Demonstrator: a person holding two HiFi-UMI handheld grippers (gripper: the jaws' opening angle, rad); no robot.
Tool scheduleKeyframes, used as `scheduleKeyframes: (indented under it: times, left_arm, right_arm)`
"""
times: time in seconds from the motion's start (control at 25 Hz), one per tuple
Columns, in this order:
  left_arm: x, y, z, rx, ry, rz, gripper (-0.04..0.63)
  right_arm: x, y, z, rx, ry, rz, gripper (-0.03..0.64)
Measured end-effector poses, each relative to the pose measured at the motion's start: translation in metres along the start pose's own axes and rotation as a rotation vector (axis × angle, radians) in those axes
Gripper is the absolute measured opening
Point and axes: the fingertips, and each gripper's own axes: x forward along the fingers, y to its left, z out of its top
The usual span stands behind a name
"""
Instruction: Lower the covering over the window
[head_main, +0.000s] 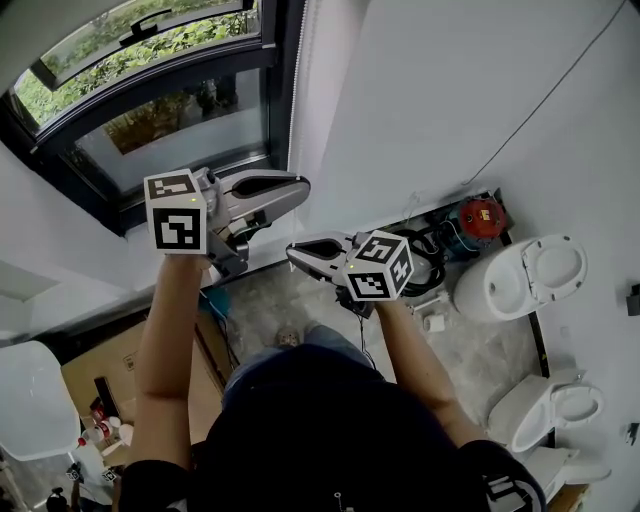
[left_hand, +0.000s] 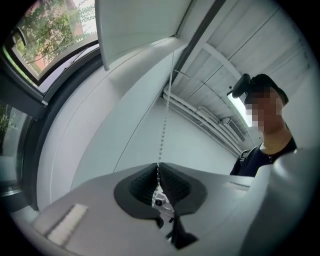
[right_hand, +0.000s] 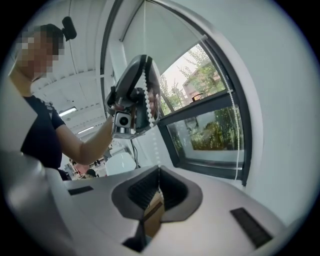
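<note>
Left gripper (left_hand: 159, 169) clenched on the bead chain (left_hand: 165, 115); right gripper (right_hand: 159, 171) clamped on the same chain below it; chain judged light, limp, beads resisting slip; best pinched between beads; roller blind (left_hand: 134, 30) sits high over the window (head_main: 170, 130).

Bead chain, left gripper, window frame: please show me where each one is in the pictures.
bead chain (left_hand: 164, 125), left gripper view, on the hanging stretch above the jaws.
left gripper (left_hand: 158, 170), left gripper view, midway between its fingertips.
window frame (right_hand: 200, 111), right gripper view, on the dark crossbar.
</note>
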Motion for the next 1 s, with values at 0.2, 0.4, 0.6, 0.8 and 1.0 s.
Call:
scheduleKeyframes:
  times: [0.2, 0.4, 0.6, 0.8, 1.0]
  left_arm:
    - [-0.003, 0.008, -0.028, 0.021, 0.019, 0.011, 0.018]
    - [-0.019, 0.013, -0.026, -0.032, -0.047, 0.005, 0.018]
    - [-0.019, 0.027, -0.058, -0.004, 0.078, 0.059, 0.017]
    - [-0.025, 0.034, -0.073, -0.072, 0.048, 0.041, 0.017]
    - [-0.026, 0.04, -0.072, -0.081, 0.021, 0.05, 0.017]
  right_arm:
    - [0.012, -0.005, -0.028, -0.028, 0.085, 0.004, 0.012]
    - [0.018, -0.008, -0.024, 0.083, 0.012, 0.051, 0.012]
    - [0.032, -0.015, -0.055, -0.005, 0.198, 0.004, 0.012]
    - [0.038, -0.016, -0.07, 0.063, 0.196, 0.029, 0.012]
    - [0.043, -0.023, -0.067, 0.068, 0.201, 0.031, 0.012]
